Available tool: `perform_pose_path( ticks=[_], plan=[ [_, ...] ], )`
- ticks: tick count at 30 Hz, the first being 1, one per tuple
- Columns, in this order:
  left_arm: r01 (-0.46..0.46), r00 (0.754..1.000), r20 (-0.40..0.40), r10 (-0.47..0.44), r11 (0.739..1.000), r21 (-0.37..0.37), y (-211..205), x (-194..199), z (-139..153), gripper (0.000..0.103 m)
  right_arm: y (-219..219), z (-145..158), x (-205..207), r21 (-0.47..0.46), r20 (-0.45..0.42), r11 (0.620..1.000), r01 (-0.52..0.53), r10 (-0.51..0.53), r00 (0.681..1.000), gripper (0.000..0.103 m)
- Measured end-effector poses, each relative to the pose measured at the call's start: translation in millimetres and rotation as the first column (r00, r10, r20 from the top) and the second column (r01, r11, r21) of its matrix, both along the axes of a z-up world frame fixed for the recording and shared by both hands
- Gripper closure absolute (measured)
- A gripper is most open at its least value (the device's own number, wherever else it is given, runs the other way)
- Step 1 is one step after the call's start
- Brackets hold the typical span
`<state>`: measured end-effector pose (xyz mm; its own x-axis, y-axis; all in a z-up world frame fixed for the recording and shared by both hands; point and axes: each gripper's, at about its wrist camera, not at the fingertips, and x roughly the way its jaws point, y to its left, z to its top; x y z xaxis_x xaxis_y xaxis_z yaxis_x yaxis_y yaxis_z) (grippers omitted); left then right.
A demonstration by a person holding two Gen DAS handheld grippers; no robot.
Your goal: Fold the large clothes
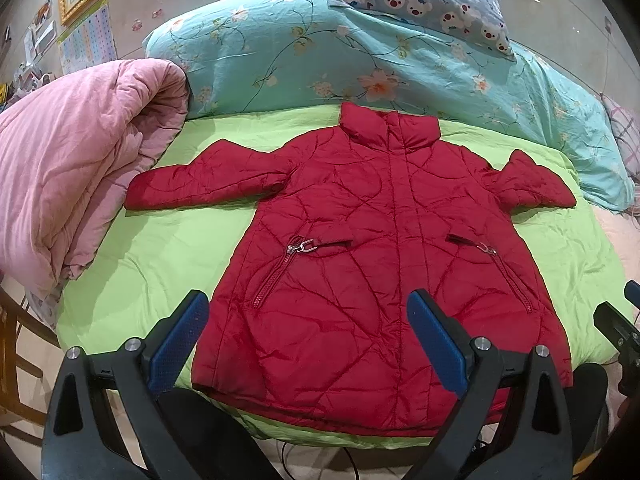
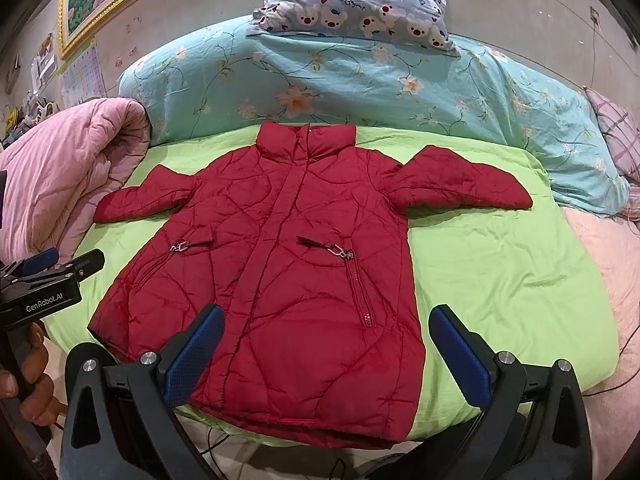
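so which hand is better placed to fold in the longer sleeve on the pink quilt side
Left. The left gripper hangs open over the red quilted jacket's hem on that sleeve's side; the right gripper sits further toward the opposite sleeve.

One red jacket, one pink quilt, one bear-print pillow, two tongs.

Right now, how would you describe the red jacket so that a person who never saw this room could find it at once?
Find the bed with the green sheet, in front of the long turquoise floral bolster. The red jacket lies flat on that sheet, front up, collar toward the bolster and sleeves spread out. It is the only red, quilted thing there; the folded quilt beside it is pink.
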<state>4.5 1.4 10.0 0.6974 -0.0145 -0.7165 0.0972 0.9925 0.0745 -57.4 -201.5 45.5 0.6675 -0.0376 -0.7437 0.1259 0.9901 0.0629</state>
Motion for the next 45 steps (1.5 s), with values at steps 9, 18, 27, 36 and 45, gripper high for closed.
perform_pose_path(
  ticks=[9, 18, 27, 36, 45],
  plan=[
    [0.01, 1.0, 0.002, -0.01, 1.0, -0.005, -1, -1, 0, 0.003, 1, 1, 0, 0.002, 0.002, 1.0, -0.001, 0.001, 1.0, 0.0],
    [0.015, 1.0, -0.008, -0.015, 1.0, -0.021, -1, -3, 0, 0.003, 2, 1, 0, 0.001, 0.003, 1.0, -0.001, 0.001, 1.0, 0.0],
    [0.021, 1.0, -0.004, -0.021, 1.0, 0.01, -3, 0, 0, 0.003, 2, 1, 2, 0.01, 0.003, 1.0, 0.001, -0.001, 1.0, 0.0],
    [0.034, 0.999, -0.038, -0.034, 0.999, -0.001, -5, 7, 0, 0.003, -1, 0, 5, 0.025, 0.005, 1.0, 0.002, -0.003, 1.0, 0.0],
    [0.054, 0.998, -0.03, -0.055, 0.998, -0.044, -5, 22, -6, 0.003, -38, -7, 20, 0.13, 0.007, 0.991, 0.043, -0.044, 0.999, 0.0]
  ],
)
